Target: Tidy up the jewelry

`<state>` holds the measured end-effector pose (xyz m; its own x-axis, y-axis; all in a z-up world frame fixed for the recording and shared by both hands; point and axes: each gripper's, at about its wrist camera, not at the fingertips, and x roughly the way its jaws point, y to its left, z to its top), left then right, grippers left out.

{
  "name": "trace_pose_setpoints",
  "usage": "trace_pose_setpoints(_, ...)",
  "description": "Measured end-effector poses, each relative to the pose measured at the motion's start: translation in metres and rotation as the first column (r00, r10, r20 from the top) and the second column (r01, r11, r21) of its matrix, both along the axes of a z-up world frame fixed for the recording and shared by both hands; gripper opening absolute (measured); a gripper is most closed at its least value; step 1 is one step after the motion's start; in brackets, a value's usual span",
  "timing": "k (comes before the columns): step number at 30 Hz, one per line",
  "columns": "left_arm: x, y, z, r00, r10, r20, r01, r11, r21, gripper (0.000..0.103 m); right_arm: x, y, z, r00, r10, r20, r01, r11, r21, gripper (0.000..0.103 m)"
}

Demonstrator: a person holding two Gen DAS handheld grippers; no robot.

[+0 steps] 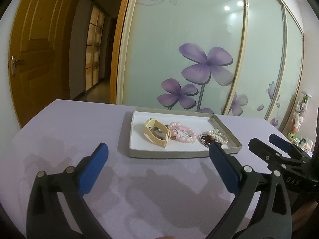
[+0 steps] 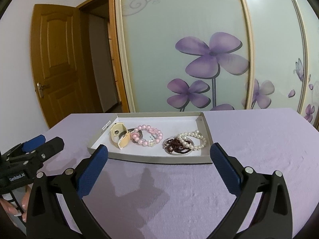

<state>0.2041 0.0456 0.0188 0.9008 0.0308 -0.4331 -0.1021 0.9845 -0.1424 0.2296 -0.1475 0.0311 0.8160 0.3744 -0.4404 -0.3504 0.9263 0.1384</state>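
A shallow grey box with a white floor lies on the purple table. In it lie a cream watch, a pink bead bracelet, a dark red bead bracelet and a white pearl bracelet. My left gripper is open and empty, just short of the box's near wall. My right gripper is open and empty, also at the near wall. Each gripper shows in the other's view: the right one, the left one.
The purple table extends around the box. Behind it stands a sliding wardrobe door with purple flowers. A wooden door is open at the left. Small toys stand at the far right.
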Motion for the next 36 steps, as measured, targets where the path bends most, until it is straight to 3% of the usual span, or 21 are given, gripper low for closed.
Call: trace_pose_setpoints(36,0.0045,-0.0054,-0.001,1.0,-0.023,0.013,0.023,1.0,0.005,0.101,0.0006,-0.0047,-0.0037,0.999,-0.011,0.036,0.01,1.0,0.028,0.102)
